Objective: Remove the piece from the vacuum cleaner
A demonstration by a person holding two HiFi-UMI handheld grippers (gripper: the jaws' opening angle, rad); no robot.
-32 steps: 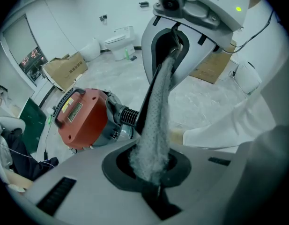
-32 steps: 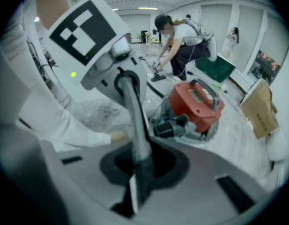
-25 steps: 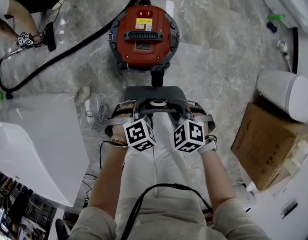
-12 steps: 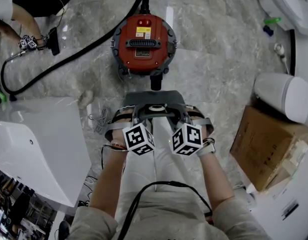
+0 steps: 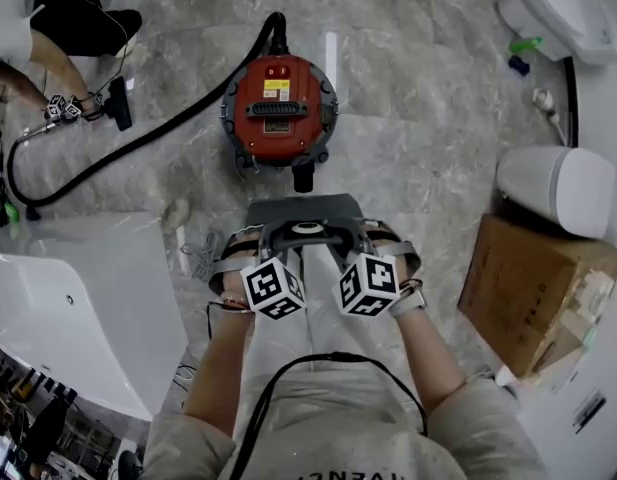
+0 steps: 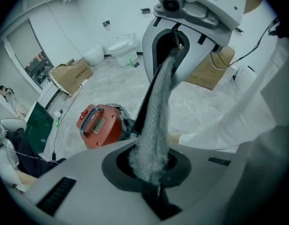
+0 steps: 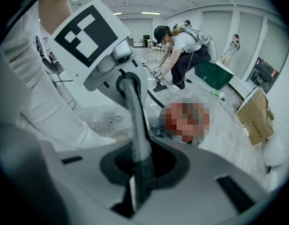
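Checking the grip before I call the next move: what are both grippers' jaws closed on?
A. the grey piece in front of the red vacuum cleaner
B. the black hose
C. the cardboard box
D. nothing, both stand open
A: the left gripper and the right gripper each have their jaws shut on the rim of the centre opening in the grey piece, near the red vacuum cleaner.

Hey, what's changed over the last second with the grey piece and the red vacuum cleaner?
The left claw and right claw have carried the grey piece upward together. The red vacuum cleaner now looks smaller and farther below. Nothing was grabbed or released, and both claws stay shut on the piece. The vacuum cleaner, its black hose and the cardboard box stay where they were.
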